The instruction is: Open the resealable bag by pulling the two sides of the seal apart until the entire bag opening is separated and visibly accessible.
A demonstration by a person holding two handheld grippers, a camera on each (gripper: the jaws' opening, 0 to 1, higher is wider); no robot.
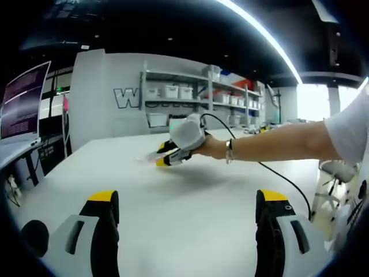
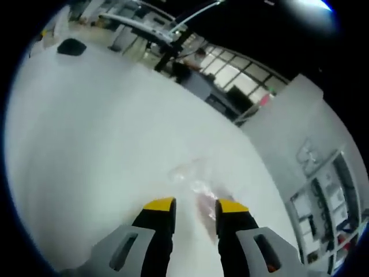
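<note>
White table [image 1: 190,202]: broad, pale surface, seen in both views. Shelving [image 1: 196,95]: set against the far wall, stocked with white bins. Left gripper [image 1: 187,199]: jaws spread wide apart above the table, nothing held. Right gripper [image 2: 196,208]: jaws parted by a narrow gap, nothing gripped; seen in the left gripper view held low over the table. Resealable bag [image 2: 193,179]: clear, lying flat on the table just ahead of the right gripper's tips.
</note>
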